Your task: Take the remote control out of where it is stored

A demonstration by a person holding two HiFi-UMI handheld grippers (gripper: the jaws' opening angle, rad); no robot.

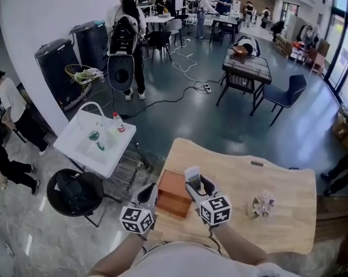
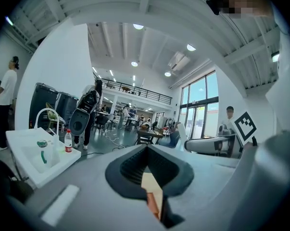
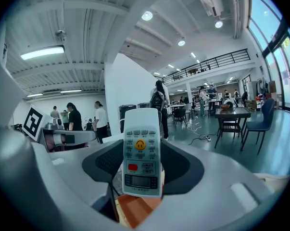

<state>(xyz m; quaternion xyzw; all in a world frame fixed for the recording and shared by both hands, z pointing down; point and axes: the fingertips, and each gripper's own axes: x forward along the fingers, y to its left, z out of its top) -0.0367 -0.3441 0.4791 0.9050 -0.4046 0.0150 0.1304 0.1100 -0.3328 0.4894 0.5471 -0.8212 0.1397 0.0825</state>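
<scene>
A white remote control [image 1: 192,176] [image 3: 142,150] with a yellow button stands upright, buttons facing the camera, in my right gripper [image 1: 195,183] [image 3: 142,166], which is shut on its lower half. It is lifted above an orange box [image 1: 172,194] [image 3: 134,210] on the wooden table [image 1: 249,172]. My left gripper [image 1: 149,196] [image 2: 152,196] sits at the box's left side, jaws nearly together with a strip of the orange box [image 2: 155,207] wall between them.
A small flower pot [image 1: 263,204] stands on the table to the right. Off the table's left edge are a white sink cart [image 1: 93,140] and a black stool [image 1: 75,192]. People stand at the far left and further back.
</scene>
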